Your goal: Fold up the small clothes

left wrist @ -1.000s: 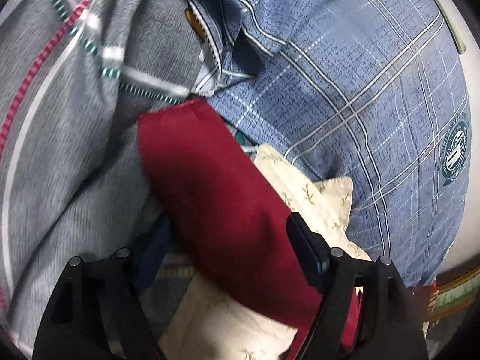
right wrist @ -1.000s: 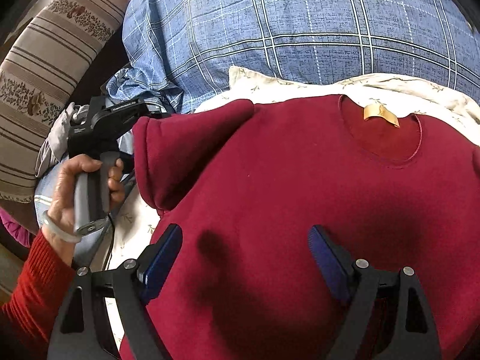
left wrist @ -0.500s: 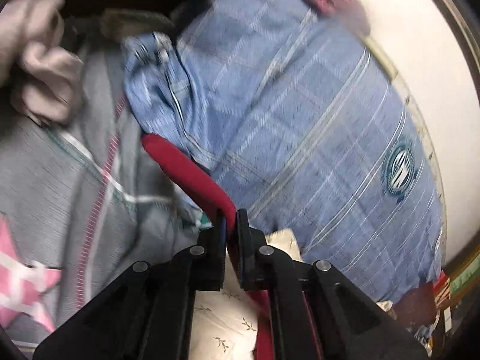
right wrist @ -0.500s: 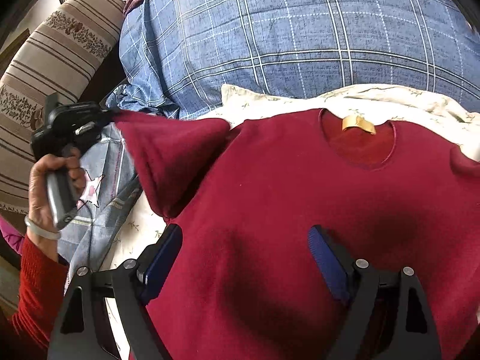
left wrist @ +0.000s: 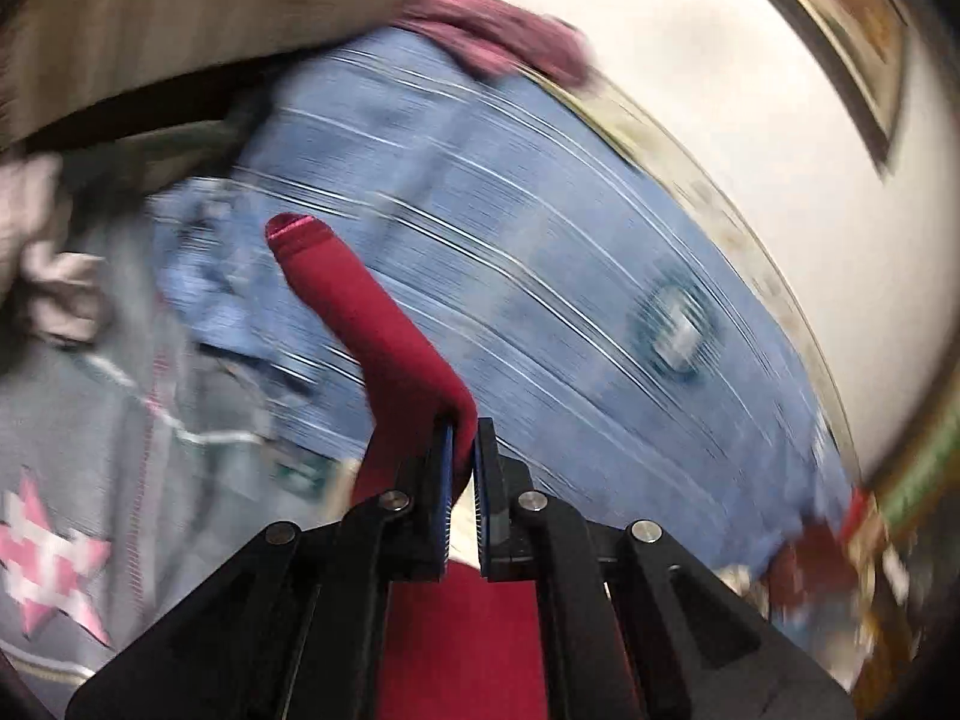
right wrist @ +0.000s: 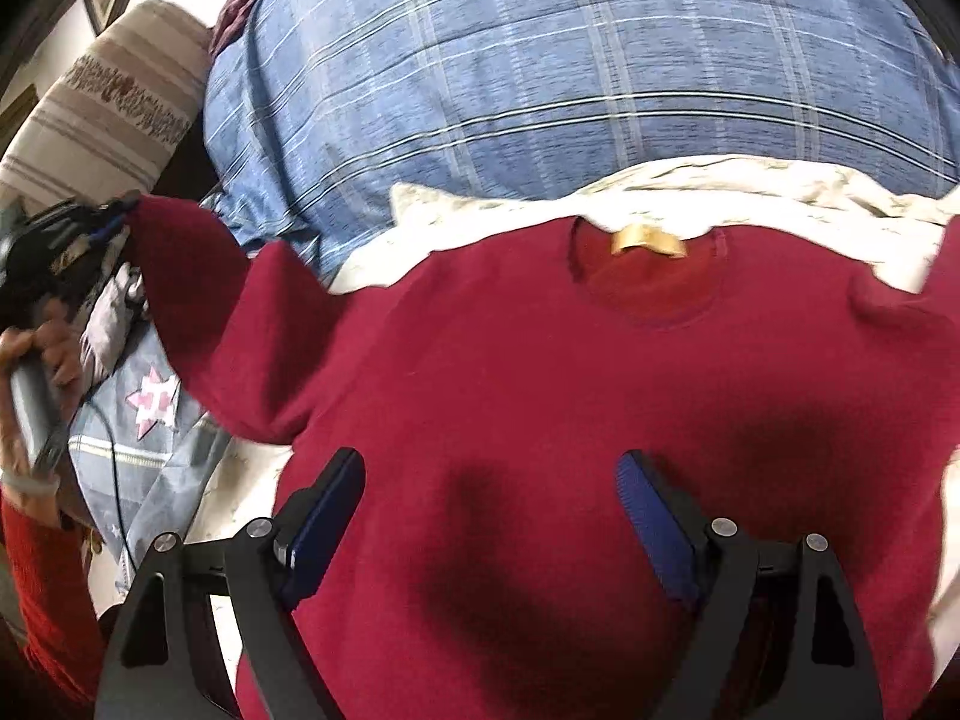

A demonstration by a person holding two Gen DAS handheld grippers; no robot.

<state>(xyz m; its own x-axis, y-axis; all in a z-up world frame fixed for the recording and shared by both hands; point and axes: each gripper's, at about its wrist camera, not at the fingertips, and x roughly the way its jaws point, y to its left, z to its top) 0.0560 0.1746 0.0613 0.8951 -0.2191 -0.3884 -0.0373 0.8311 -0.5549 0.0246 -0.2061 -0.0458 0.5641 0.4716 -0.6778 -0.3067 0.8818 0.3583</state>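
Note:
A dark red sweater [right wrist: 540, 396] lies flat, neck and tan label [right wrist: 647, 240] at the far side, on a cream floral cloth [right wrist: 750, 186]. My left gripper [left wrist: 461, 438] is shut on the sweater's left sleeve [left wrist: 366, 330] and holds it lifted, cuff end sticking up. In the right wrist view that sleeve [right wrist: 192, 276] is stretched out to the left, with the left gripper [right wrist: 114, 219] at its end. My right gripper [right wrist: 489, 480] is open, jaws wide apart, just above the sweater's body.
A blue plaid pillow [right wrist: 570, 78] with a round emblem lies beyond the sweater. A grey garment with a pink star [left wrist: 48, 558] lies to the left. A striped bolster [right wrist: 114, 102] sits at the far left. A framed picture [left wrist: 864, 30] hangs on the white wall.
My left gripper closed on the red sleeve and pulled it up and out to the left, unfolding it from the sweater. The right gripper stayed open over the body.

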